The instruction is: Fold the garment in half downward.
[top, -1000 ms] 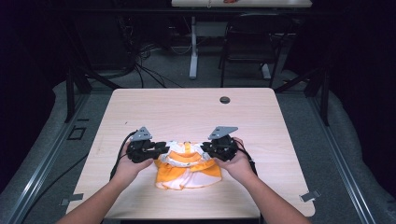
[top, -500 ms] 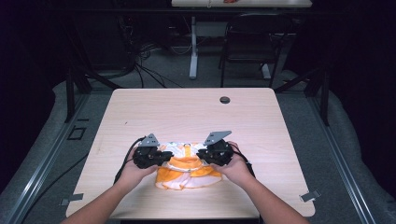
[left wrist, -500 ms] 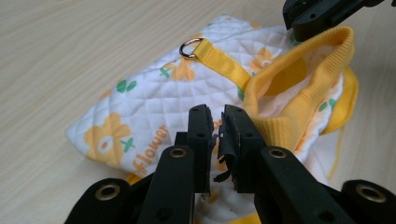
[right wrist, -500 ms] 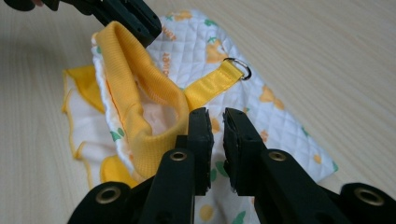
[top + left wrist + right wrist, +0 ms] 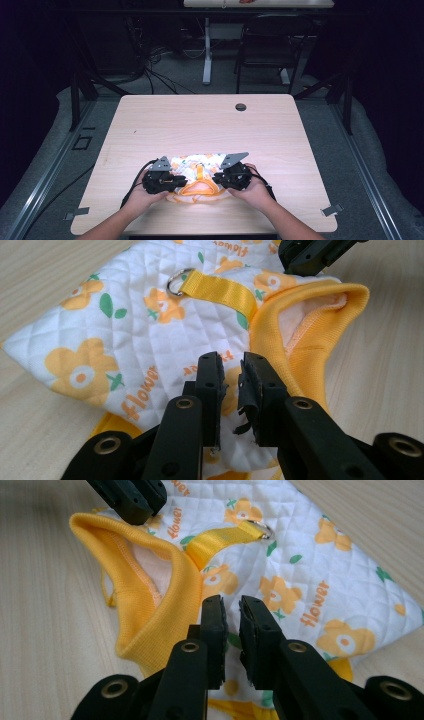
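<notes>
quilted pet vest, two grippers at its near edge

item: small quilted pet vest (image 5: 197, 176), white with orange flowers and green leaves, the word "flower" printed on it, yellow ribbed collar (image 5: 305, 335), yellow webbing strap (image 5: 220, 290) ending in a metal d-ring (image 5: 175, 282). location: flat on the light wood table (image 5: 200, 125), near the person's edge, between both hands.

left gripper (image 5: 232, 372): jaws a narrow gap apart over the quilted panel beside the collar, having just been opening a little; quilted cloth lies at the gap, whether pinched i cannot tell. right gripper (image 5: 231, 614): jaws likewise a narrow gap apart at the collar's edge, where yellow rib meets white quilting; no clear clamp on fabric visible.

handling, by judgement: light, soft, limp; it will sag and fold when lifted, and one layer may slide off the other. no fragile parts; the ring is hard and small, a poor purchase. best holds: the thick ribbed collar rim or the webbing strap, both firmer than the quilted panel.
</notes>
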Available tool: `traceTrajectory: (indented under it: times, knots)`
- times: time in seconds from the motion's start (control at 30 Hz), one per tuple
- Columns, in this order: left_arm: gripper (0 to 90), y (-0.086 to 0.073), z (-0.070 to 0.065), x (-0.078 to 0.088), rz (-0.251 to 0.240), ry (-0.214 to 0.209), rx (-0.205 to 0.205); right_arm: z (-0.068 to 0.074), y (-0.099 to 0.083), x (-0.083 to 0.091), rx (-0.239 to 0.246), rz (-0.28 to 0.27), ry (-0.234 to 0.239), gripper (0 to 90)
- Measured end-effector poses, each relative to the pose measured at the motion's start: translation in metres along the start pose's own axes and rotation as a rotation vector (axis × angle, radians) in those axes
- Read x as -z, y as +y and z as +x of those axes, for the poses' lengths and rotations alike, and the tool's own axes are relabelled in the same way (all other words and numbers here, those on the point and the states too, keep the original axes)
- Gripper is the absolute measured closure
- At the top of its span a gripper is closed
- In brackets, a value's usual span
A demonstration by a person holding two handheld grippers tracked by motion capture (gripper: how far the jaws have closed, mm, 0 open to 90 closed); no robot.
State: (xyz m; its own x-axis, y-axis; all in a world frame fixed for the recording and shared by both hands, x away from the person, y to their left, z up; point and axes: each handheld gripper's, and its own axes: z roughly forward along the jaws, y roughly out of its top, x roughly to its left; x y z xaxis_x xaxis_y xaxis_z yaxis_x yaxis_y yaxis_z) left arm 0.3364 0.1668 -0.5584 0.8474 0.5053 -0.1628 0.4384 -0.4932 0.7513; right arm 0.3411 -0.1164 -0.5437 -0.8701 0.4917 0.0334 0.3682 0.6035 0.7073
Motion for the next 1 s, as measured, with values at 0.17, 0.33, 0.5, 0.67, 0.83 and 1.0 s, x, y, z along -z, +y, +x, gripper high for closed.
traceTrajectory:
  times: [0.17,0.33,0.5,0.67,0.83,1.0]
  knots:
    - [74.5,-0.005,-0.002,0.000,-0.012,0.007,0.004,0.004,-0.006,-0.001,-0.001,0.000,0.007,78.9]
    - [71.9,-0.011,-0.003,0.000,-0.018,0.001,0.015,0.005,-0.011,-0.002,-0.003,0.016,0.013,78.9]
    - [67.6,-0.015,-0.003,-0.001,-0.023,-0.008,0.024,0.009,-0.015,-0.006,-0.012,0.015,0.018,78.7]
    - [62.1,-0.019,-0.005,-0.001,-0.020,0.002,0.002,0.011,-0.019,-0.007,-0.013,0.024,0.026,77.9]
    - [60.6,-0.023,-0.006,-0.002,-0.016,0.012,-0.006,0.013,-0.023,-0.006,-0.009,0.028,0.013,77.2]
    - [61.3,-0.026,-0.008,-0.003,-0.015,0.027,-0.020,0.015,-0.028,-0.007,-0.015,0.020,0.006,78.5]
